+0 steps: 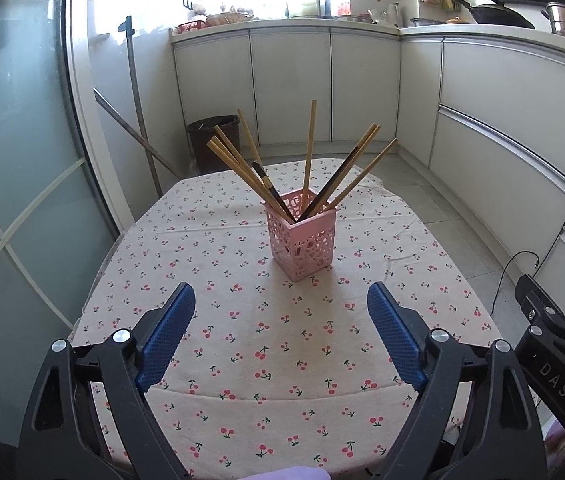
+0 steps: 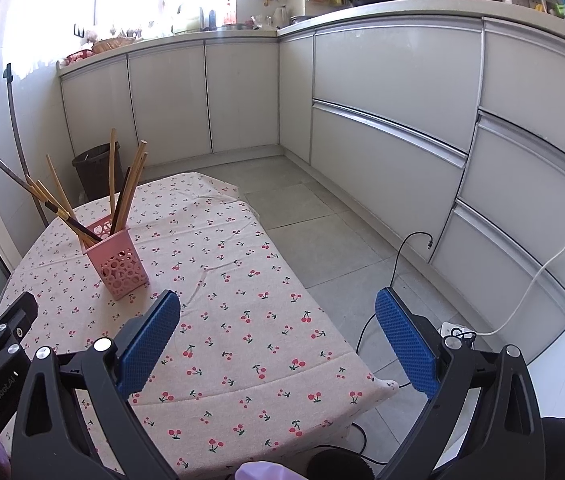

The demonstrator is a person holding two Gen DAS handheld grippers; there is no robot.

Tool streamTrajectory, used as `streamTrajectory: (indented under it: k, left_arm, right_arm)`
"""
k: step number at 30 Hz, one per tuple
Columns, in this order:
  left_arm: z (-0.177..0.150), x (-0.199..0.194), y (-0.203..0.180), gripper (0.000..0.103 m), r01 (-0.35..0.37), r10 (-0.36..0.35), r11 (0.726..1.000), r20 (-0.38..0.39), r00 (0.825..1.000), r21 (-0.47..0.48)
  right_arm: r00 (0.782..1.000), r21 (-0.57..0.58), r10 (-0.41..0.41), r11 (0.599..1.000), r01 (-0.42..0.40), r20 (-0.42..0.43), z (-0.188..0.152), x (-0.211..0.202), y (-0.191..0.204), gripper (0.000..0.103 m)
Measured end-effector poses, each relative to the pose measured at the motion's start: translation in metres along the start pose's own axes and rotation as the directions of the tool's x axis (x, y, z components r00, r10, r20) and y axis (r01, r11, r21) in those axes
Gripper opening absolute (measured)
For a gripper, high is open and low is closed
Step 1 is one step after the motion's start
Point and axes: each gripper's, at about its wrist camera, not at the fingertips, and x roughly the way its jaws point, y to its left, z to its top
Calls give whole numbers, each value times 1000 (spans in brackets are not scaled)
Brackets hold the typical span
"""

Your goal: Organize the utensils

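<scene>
**Left wrist view: pink holder upright, both claws released**

Left wrist view shows my left claw [image 1: 281, 304] spread wide over the table [image 1: 218, 256], its blue fingers [image 1: 170, 332] ribbed with a fine grid and bolted to matte black plastic arms. Nothing sits between them. The table wears a beige cloth printed with small red cherries, creased near the front edge.

Ahead of the claw, near the middle of the cloth, stands the pink holder [image 1: 301, 240], a square plastic cup with walls cut into round and oval holes. It is upright. Out of it fan the chopsticks [image 1: 309, 152], thin straight sticks, most pale wood, two dark, leaning left, right and nearly straight up.

From the right wrist, my right claw [image 2: 278, 316] is also gaping and bare, one finger over the cloth, the other over the grey floor tiles [image 2: 322, 232]. The holder [image 2: 122, 268] sits well to its left, chopsticks [image 2: 112, 172] splayed.
</scene>
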Motion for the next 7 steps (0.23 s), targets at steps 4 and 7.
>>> streamTrajectory:
  k: [4,7]
  left_arm:
    - [1,-3,1,96,-25,25,1000,9,1000,-14]
    - [1,-5,0,96,-29,29,1000,17,999,-7]
  right_arm:
    - [1000,1,-1,1000,1,1,0,0,0,95]
    - [1000,3,-2,1000,2,-1,0,1,0,95]
